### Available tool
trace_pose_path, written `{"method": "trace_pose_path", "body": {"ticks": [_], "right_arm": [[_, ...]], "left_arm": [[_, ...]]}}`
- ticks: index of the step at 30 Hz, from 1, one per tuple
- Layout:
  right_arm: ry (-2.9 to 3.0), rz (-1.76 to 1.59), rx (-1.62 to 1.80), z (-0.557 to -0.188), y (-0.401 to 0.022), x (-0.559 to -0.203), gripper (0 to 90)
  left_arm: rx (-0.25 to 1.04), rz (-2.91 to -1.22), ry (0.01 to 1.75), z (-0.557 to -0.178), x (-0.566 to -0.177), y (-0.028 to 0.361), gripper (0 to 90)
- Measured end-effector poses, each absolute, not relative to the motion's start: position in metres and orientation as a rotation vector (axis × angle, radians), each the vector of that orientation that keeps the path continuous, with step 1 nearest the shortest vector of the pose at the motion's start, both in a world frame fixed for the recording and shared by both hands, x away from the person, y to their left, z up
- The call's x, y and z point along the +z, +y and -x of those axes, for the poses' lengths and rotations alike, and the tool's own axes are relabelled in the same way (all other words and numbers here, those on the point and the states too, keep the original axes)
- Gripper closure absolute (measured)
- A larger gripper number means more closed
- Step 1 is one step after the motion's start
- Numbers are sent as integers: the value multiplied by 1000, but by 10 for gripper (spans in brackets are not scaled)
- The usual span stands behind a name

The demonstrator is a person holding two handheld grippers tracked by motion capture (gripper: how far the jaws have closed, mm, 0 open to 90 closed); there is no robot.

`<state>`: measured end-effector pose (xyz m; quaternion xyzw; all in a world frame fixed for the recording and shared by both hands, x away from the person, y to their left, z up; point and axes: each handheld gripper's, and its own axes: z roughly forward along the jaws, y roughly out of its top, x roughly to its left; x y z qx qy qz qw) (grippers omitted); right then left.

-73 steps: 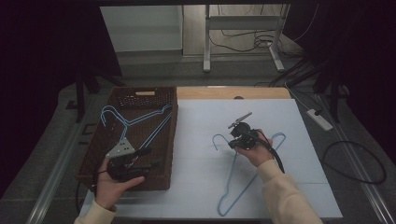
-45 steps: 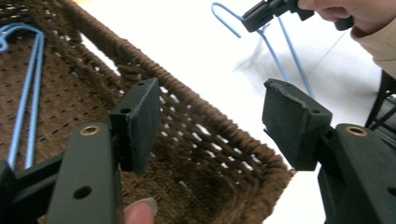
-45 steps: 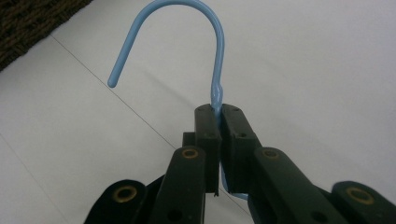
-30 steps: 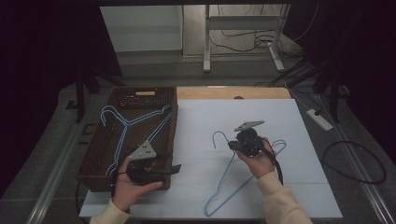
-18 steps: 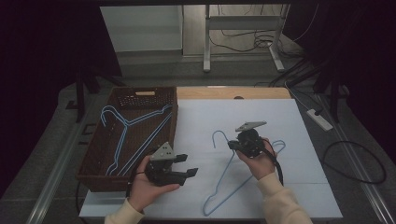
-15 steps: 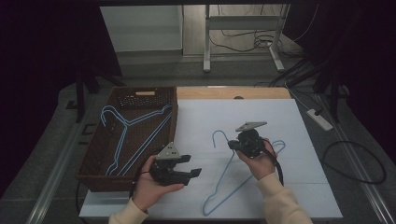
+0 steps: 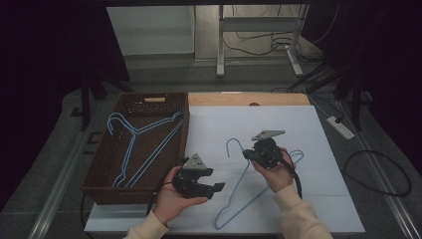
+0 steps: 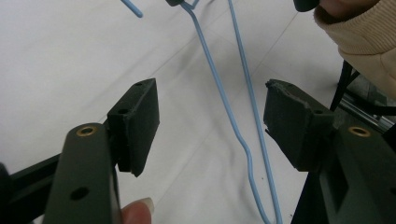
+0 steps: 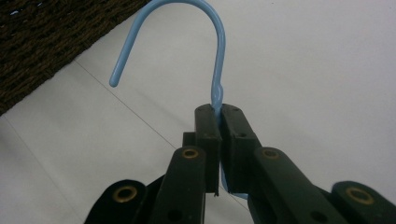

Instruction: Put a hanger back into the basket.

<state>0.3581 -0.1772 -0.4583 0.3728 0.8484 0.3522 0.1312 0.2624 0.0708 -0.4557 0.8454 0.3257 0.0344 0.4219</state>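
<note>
A light-blue wire hanger [image 7: 242,179] lies on the white table top, hook toward the basket. My right gripper [image 7: 247,155] is shut on its neck just under the hook; in the right gripper view the hook [image 9: 217,42] rises out of the closed pads [image 9: 219,116]. My left gripper [image 7: 217,189] sits at the table's front, just left of the hanger's lower arm, and is open. In the left gripper view its pads [image 8: 210,121] stand wide apart, with two strands of the hanger wire [image 8: 224,105] lying on the table beyond them, untouched.
A dark woven basket [image 7: 99,191] stands at the left edge of the table and holds more blue hangers [image 7: 142,142]. Its wall shows in the right gripper view [image 9: 56,32]. A power strip [image 7: 341,127] and cables lie on the floor to the right.
The left hand has carried its open gripper from the basket's front rightward over the white table, up to the hanger. The right gripper has kept its hold and stayed put.
</note>
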Motion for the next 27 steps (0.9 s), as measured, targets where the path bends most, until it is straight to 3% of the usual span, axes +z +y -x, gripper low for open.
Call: {"method": "trace_pose_path", "body": {"ticks": [22,27], "right_arm": [[2443,-1075,1060,-355,-177,-456,864],[2429,-1078,1080,-354,-177,-455,864]], "left_arm": [[-3,-2240,839,-278,-490,18,353],[-35,-2245,853,-286,-501,10,473]]}}
